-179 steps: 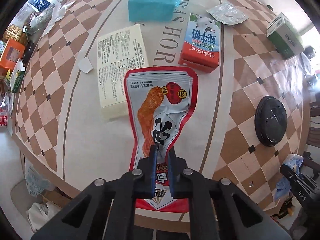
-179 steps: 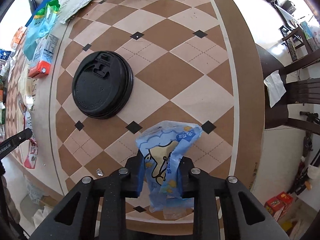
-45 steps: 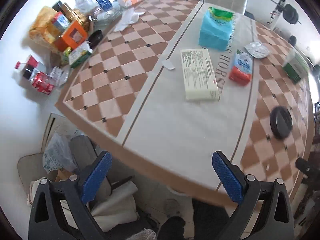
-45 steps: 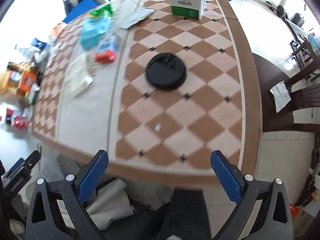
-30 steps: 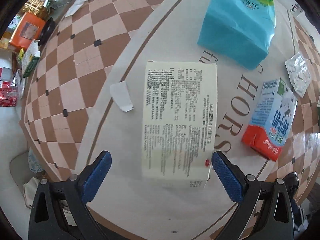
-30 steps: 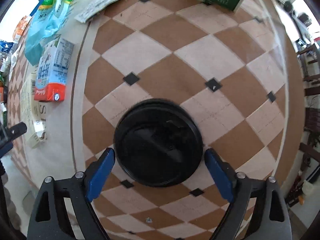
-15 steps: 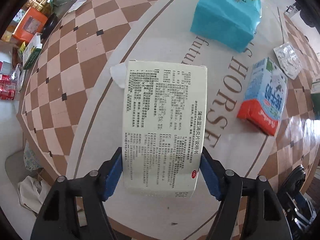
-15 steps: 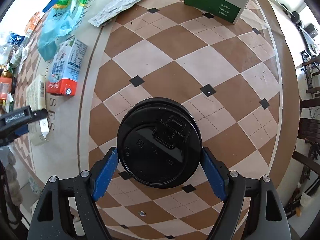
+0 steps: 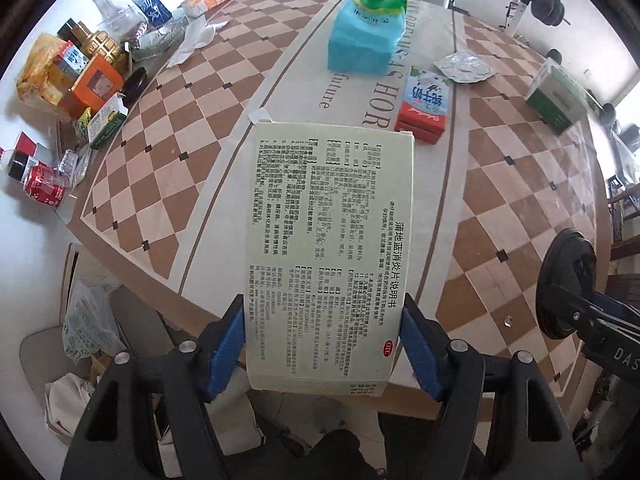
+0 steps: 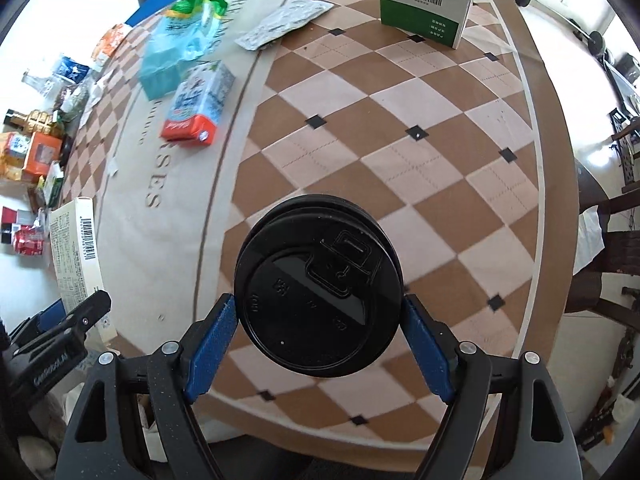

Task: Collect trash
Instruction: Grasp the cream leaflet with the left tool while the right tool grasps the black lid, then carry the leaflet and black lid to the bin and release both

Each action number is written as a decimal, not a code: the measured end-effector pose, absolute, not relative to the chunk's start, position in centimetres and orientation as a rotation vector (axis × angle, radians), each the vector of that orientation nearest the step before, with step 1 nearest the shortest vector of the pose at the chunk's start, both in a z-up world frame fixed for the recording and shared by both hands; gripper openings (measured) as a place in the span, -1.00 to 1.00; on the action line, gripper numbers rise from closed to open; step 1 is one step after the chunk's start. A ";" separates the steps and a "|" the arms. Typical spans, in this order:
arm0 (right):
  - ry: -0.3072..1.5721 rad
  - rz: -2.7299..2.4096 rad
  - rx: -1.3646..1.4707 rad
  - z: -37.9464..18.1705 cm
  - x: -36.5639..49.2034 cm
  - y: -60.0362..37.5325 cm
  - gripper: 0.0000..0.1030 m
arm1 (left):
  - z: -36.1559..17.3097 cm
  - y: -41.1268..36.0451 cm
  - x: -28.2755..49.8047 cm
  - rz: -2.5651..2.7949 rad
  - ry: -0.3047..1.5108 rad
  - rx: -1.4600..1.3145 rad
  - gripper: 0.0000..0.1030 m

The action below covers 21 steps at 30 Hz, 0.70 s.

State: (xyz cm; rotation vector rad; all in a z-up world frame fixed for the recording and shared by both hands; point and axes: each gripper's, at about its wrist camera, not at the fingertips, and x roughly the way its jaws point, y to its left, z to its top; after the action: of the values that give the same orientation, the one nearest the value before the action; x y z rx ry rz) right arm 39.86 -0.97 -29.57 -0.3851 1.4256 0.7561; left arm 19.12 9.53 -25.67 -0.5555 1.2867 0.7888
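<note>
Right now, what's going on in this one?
A person is clearing trash off a checkered table with a handheld gripper in each hand. The left gripper is clamped on a cream medicine box, lifted clear of the tabletop; its jaws have just been closing on it. The right gripper grips a black cup lid by its rim, also raised. A milk carton, a blue tissue pack, a foil blister sheet and a green box lie on the table.

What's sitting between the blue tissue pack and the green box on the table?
A crumpled foil wrapper lies between the tissue pack and the green box, seen in the left wrist view.
</note>
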 end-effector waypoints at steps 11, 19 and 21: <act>1.393 0.784 -0.324 -26.9 25.6 -9.2 0.62 | -26.1 3.9 7.9 0.681 1.243 -0.631 0.36; 1.558 0.740 -0.432 -35.8 16.3 -15.9 0.62 | -39.4 1.0 2.1 0.634 1.453 -0.801 0.36; 1.586 0.724 -0.465 -39.4 15.2 -16.7 0.62 | -43.1 1.3 2.1 0.630 1.474 -0.852 0.36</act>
State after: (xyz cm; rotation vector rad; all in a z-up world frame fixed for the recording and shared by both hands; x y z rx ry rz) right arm 15.21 -16.73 -39.35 -0.4647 1.5865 0.7237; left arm 2.13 1.28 -43.11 -0.8521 1.4736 0.6302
